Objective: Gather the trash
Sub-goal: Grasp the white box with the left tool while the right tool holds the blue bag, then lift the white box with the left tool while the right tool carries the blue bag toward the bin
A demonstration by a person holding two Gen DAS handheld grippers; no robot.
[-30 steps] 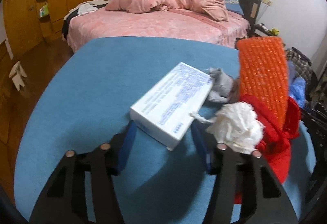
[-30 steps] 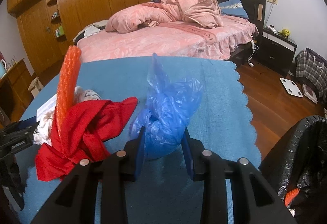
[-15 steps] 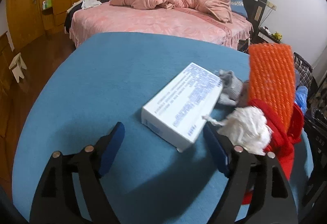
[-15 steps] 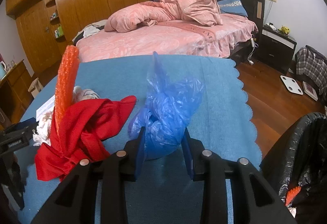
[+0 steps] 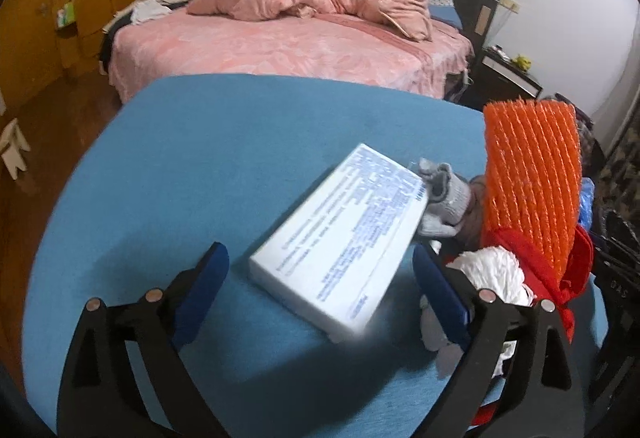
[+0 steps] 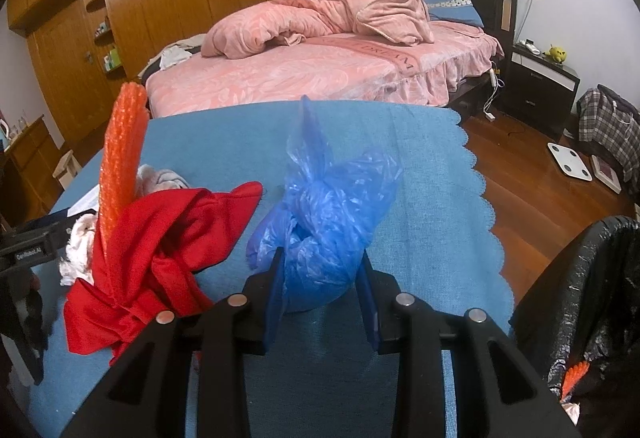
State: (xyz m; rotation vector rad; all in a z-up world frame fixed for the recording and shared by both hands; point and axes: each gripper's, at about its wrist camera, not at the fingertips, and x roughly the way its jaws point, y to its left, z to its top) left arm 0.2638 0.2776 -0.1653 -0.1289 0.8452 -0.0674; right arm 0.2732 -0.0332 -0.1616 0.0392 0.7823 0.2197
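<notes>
A white printed box [image 5: 344, 238] lies on the blue table [image 5: 200, 166]. My left gripper [image 5: 320, 278] straddles its near end; the jaws are opening and the pads stand clear of the box sides. Right of the box lie a grey glove [image 5: 444, 194], a white tissue wad [image 5: 496, 278], a red cloth [image 6: 160, 250] and an upright orange foam net [image 5: 532, 174]. My right gripper [image 6: 320, 278] is shut on a crumpled blue plastic bag [image 6: 332, 210], which rests on the table. The left gripper's body [image 6: 28, 250] shows at the left edge of the right wrist view.
A bin lined with a black bag [image 6: 584, 302] stands off the table's right edge, an orange scrap inside. Behind the table are a pink bed [image 6: 320, 62], wooden wardrobes [image 6: 120, 6] and a dark nightstand [image 6: 540, 82]. Wooden floor [image 6: 532, 158] with a white scale lies to the right.
My left gripper's jaws have spread wide and the gripper has crept forward, so the box now lies between the pads. The right gripper and blue bag have stayed still.
</notes>
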